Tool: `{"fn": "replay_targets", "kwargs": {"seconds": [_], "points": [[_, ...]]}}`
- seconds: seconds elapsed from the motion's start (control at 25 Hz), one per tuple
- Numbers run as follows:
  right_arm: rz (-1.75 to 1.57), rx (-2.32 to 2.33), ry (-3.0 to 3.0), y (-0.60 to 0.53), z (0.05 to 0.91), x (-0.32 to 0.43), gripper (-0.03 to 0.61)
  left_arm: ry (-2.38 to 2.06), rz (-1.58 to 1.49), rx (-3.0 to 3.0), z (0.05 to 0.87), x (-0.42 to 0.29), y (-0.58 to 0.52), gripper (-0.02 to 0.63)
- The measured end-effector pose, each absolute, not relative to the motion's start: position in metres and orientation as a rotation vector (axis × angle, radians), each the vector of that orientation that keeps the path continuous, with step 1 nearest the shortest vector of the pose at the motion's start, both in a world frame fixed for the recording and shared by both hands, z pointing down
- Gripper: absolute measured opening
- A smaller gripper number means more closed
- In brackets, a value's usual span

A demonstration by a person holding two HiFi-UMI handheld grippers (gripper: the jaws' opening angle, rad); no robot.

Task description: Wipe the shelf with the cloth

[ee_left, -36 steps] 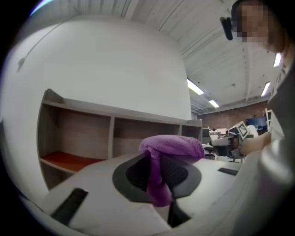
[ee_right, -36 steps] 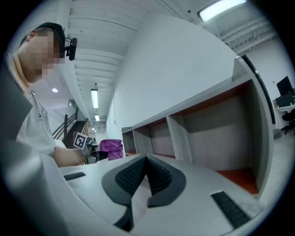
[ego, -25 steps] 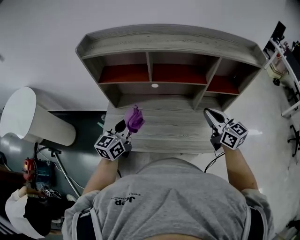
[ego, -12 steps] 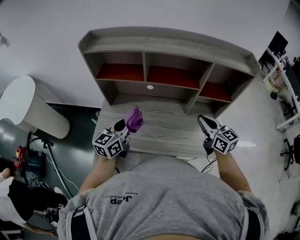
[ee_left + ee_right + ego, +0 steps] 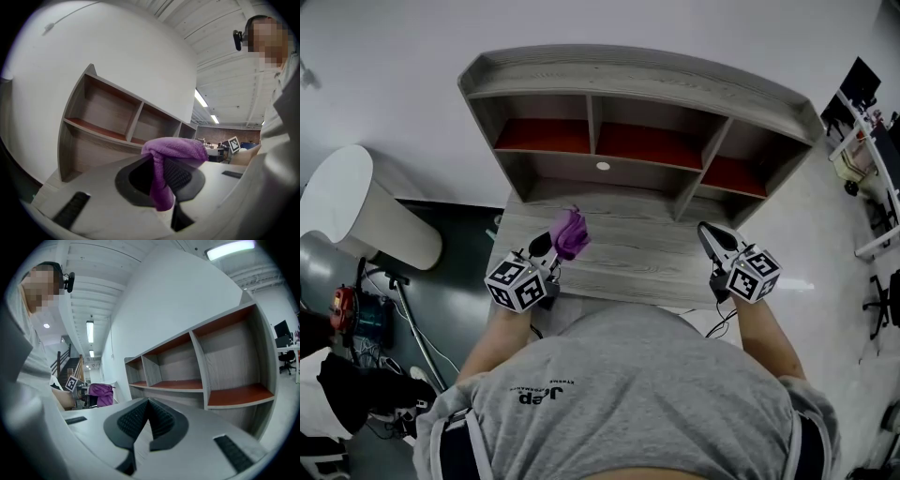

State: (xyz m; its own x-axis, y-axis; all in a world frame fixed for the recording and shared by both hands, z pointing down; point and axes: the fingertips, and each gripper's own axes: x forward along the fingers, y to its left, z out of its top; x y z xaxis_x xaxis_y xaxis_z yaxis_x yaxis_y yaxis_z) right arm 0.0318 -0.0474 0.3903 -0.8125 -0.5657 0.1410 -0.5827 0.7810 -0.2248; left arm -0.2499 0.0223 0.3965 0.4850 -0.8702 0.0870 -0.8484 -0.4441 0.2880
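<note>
The person stands at a grey wood-grain bench [image 5: 647,262] with a gripper in each hand, both held low over its near edge and well apart. The left gripper [image 5: 547,253] has its fingers [image 5: 180,176] pinching a crumpled purple cloth [image 5: 570,234]. The cloth bunches up above the fingertips, and one fold hangs down between the two dark pads. It is held above the left part of the bench top, clear of the shelf.

The right gripper [image 5: 710,234] is over the right part of the bench, with its fingers pressed together at the tips and nothing between them.

At the back of the bench stands a grey wood-grain shelf unit [image 5: 647,89]. It has a broad top board and three open compartments side by side, each with a red-orange floor. From the right gripper view the compartments look bare, and the cloth shows far off to the left.

A small white round disc [image 5: 603,166] sits on the back panel under the middle compartment. A large white cylindrical object [image 5: 366,220] stands beside the bench on the person's left.
</note>
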Motion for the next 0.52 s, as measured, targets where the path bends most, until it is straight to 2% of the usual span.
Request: {"fn": "replay_targets", "kwargs": {"seconds": [0.52], "points": [[0.413,0.921,-2.912,-0.0454,0.3947,0.0231,0.008,-1.463,-0.104,2.435,0.3989,-0.2583,0.0270,0.058]]}}
